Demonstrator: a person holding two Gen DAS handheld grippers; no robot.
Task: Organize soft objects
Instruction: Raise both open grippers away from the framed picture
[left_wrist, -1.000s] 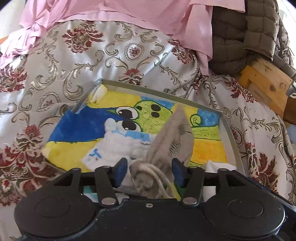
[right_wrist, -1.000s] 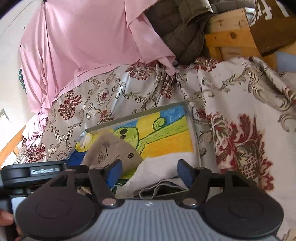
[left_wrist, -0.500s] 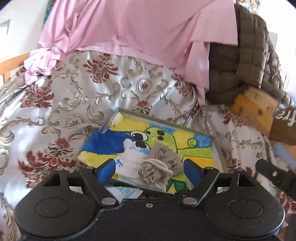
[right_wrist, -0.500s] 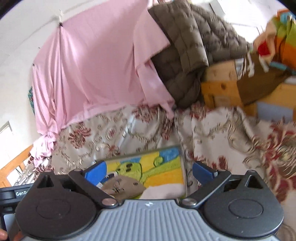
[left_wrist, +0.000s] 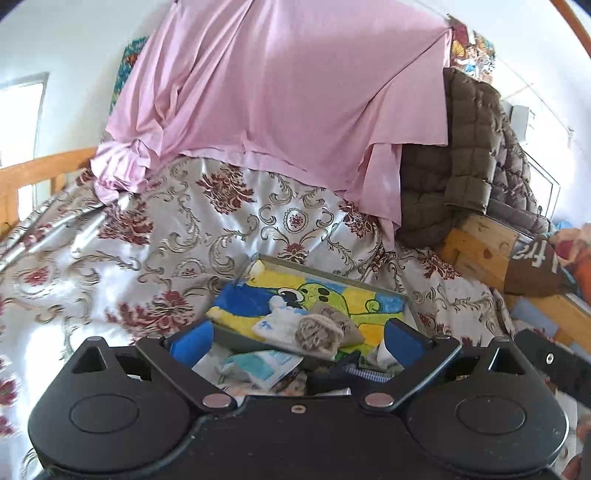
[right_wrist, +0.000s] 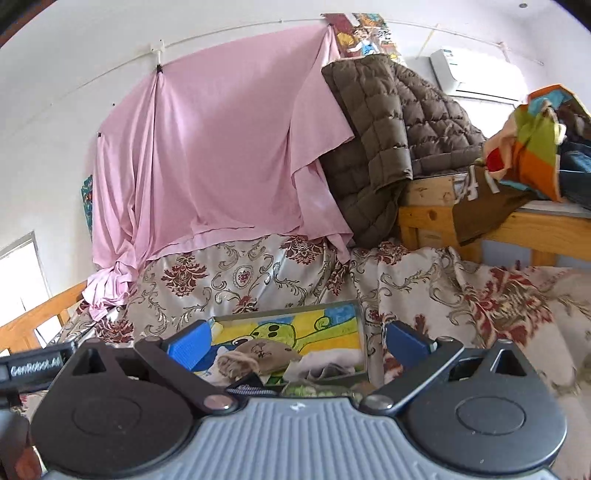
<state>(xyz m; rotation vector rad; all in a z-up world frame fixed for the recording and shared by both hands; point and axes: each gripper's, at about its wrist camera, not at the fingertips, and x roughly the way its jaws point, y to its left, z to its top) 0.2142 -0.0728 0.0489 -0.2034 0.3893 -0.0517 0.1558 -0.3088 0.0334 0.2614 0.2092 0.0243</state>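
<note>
the grey sock (left_wrist: 325, 328) lies in the tray (left_wrist: 334, 282) on the bed, beside a white sock (left_wrist: 279, 325). left tool (left_wrist: 295, 341) opening, right tool (right_wrist: 295, 341) wide apart, both empty. the bundle sits near the tray's front edge and could roll off.

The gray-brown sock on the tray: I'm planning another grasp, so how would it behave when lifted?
The gray-brown sock lies crumpled with a bunched cuff, so it will probably flop and hang limp. It looks light, being thin knit. Its fuzzy surface seems unlikely to slip. It rests on the colorful cartoon towel, which might drag along.
</note>
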